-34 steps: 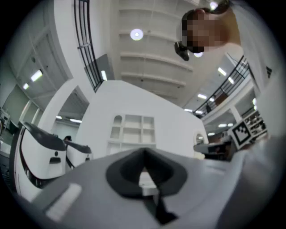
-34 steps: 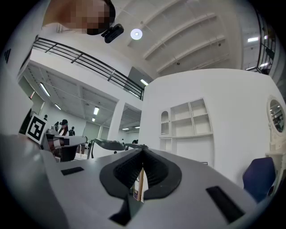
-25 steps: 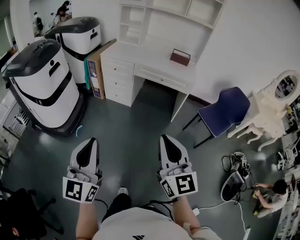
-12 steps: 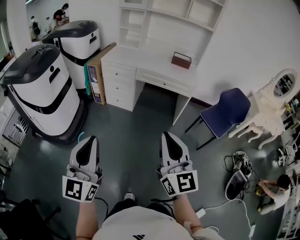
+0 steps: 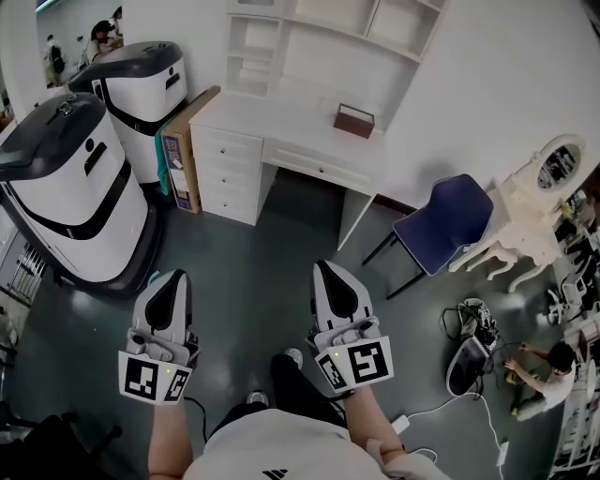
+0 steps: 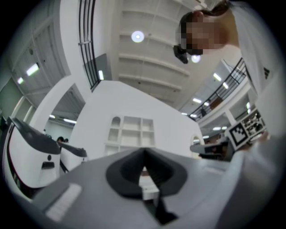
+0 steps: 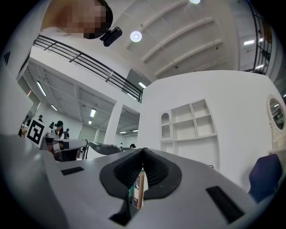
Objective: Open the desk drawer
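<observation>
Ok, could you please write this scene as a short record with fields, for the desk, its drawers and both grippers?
desk: white, shelves above it
side drawers: three, stacked, all shut
middle drawer: under the desktop, shut
on desk: small brown box
beside desk, head view: cardboard box at left, blue chair at right
left gripper: shut, empty, far from the desk
right gripper: shut, empty, far from the desk
task: no drawer touched yet

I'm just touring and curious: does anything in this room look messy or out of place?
Slightly. A flat cardboard box leans against the side of the white desk, and cables and gear lie strewn on the floor at right. Nothing looks broken.
</observation>
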The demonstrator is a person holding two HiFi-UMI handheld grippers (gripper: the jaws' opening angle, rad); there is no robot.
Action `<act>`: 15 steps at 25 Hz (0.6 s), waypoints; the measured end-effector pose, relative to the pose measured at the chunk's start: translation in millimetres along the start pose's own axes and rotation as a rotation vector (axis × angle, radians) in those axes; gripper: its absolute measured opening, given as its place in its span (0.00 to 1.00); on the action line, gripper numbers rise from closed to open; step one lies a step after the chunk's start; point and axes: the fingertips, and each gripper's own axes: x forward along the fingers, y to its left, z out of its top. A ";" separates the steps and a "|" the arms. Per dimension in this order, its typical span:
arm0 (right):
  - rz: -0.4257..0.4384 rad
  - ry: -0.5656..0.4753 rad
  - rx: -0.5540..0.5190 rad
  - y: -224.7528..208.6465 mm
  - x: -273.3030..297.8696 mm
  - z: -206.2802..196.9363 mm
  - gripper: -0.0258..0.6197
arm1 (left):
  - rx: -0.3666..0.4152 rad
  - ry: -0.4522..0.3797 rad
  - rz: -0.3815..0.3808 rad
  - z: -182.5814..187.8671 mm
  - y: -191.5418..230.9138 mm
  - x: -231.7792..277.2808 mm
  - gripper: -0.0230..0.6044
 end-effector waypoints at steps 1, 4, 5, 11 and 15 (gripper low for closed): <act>0.000 0.002 -0.002 -4.5 6.0 -2.2 0.04 | -0.001 0.003 0.001 -2.9 2.9 7.1 0.04; 0.004 0.005 0.006 -19.5 26.4 -13.3 0.04 | 0.001 0.008 0.010 -13.9 13.5 29.8 0.04; 0.008 0.007 0.011 -24.7 34.3 -18.1 0.04 | 0.001 0.007 0.015 -18.0 17.5 37.6 0.04; 0.049 -0.004 0.027 -67.1 104.9 -33.2 0.04 | 0.025 0.003 0.038 -35.3 41.1 102.6 0.04; 0.094 -0.018 0.036 -90.0 160.6 -35.2 0.04 | 0.033 0.005 0.073 -42.7 65.0 147.7 0.04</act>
